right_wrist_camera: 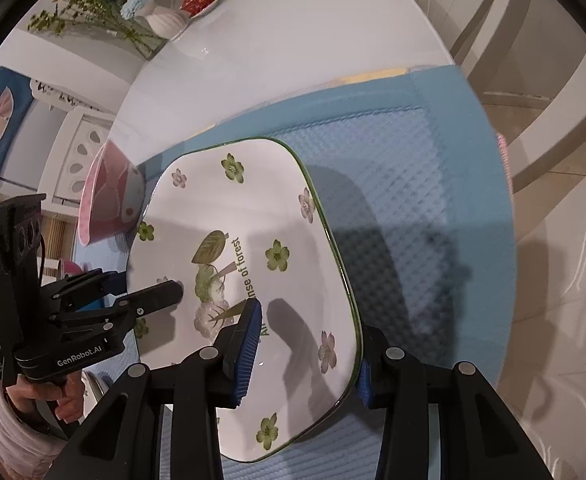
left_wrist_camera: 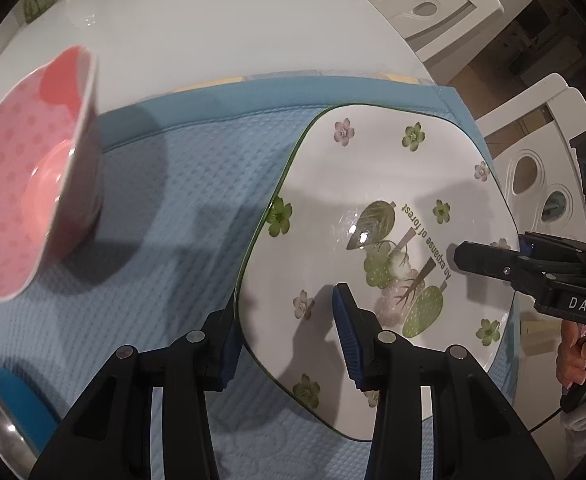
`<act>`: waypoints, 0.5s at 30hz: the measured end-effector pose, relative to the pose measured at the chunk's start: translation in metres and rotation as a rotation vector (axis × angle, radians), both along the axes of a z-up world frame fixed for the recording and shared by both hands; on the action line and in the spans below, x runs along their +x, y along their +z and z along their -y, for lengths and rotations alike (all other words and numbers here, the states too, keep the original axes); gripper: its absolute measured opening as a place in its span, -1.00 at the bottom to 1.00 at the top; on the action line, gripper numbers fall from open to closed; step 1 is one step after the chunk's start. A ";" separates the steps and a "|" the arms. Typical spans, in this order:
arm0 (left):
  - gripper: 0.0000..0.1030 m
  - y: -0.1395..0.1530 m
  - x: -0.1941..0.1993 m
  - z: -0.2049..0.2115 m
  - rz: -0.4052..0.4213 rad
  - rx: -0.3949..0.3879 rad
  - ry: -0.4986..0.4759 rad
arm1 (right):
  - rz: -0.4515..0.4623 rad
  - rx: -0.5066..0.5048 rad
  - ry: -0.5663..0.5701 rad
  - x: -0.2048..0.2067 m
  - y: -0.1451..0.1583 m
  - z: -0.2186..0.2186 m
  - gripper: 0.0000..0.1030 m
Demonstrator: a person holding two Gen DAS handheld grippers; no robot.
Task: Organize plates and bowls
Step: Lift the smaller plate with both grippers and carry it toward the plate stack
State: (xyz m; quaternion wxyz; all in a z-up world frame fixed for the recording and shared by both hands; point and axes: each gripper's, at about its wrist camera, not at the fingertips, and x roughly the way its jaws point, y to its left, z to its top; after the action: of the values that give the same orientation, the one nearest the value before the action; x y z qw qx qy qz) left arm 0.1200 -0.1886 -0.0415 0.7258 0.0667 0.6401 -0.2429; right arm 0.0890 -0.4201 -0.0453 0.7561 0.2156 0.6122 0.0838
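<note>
I see both grippers, left gripper (left_wrist_camera: pixel 289 344) and right gripper (right_wrist_camera: pixel 307 354), with jaws clamped on opposite rims of the glossy squarish floral plate (left_wrist_camera: pixel 377 216) over the quilted blue mat (left_wrist_camera: pixel 197 184), pink dotted bowl (left_wrist_camera: pixel 25 184) beside.

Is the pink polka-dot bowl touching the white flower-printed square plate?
Apart. The left wrist view shows the pink polka-dot bowl and the white flower-printed square plate separated by a bare stretch of blue mat.

White carved chairs (left_wrist_camera: pixel 421 4) flank a glossy white table (left_wrist_camera: pixel 213 28) over beige floor tiles (right_wrist_camera: pixel 573 184).
</note>
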 end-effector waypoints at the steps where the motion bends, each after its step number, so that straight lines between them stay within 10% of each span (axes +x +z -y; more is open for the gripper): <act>1: -0.25 -0.001 -0.001 -0.002 -0.002 0.002 0.003 | -0.001 0.000 0.002 -0.001 0.000 -0.002 -0.22; 15: -0.26 -0.001 -0.016 -0.024 -0.002 0.001 0.028 | -0.017 0.016 0.016 -0.020 0.005 -0.044 -0.22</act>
State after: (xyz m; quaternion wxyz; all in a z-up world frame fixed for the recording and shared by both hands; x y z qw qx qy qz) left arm 0.1037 -0.1646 -0.0424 0.7286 0.0578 0.6417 -0.2324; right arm 0.0688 -0.3762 -0.0403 0.7484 0.2173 0.6197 0.0931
